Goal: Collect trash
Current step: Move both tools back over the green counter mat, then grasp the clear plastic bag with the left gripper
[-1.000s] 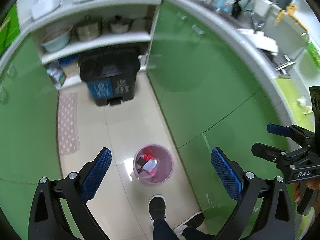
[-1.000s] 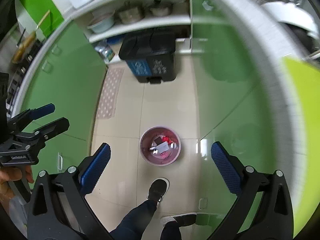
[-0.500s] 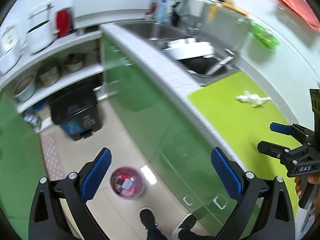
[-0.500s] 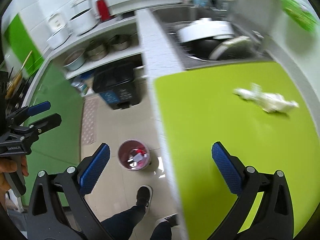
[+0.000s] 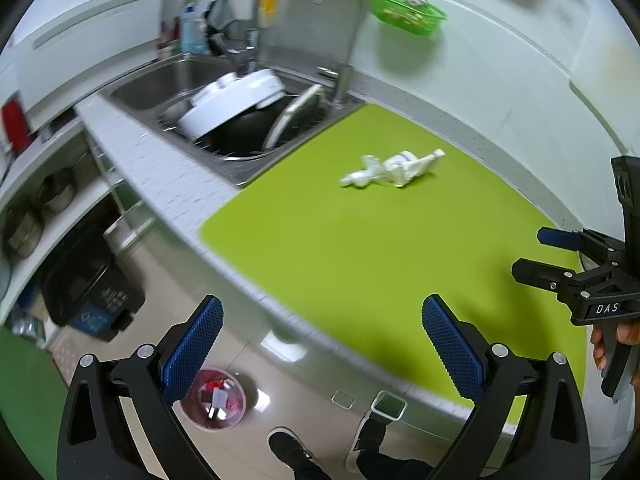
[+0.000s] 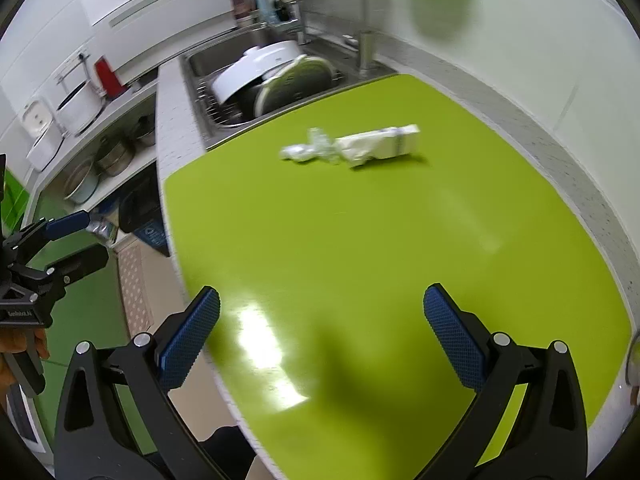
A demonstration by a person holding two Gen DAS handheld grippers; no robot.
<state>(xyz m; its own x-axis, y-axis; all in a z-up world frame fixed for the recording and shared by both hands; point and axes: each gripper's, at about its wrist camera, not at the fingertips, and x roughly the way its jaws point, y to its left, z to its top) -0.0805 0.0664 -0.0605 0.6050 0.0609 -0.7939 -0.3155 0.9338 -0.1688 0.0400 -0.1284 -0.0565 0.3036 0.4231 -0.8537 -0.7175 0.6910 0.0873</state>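
Crumpled white trash (image 5: 394,169) lies on the lime green counter mat (image 5: 360,248), near its far side; it also shows in the right wrist view (image 6: 356,147). My left gripper (image 5: 322,344) is open and empty, held over the counter's front edge. My right gripper (image 6: 322,340) is open and empty above the mat (image 6: 360,260), well short of the trash. A small pink bin (image 5: 213,398) with scraps in it stands on the floor below the left gripper.
A sink (image 5: 240,120) full of dishes lies left of the mat, with a tall tap (image 5: 348,40). A black pedal bin (image 5: 86,280) stands on the floor under open shelves with pots (image 6: 100,164). The person's shoes (image 5: 288,448) are below.
Both grippers have swung up from the floor and pink bin toward the counter. The green mat and white trash now fill both views. Both grippers stay open.
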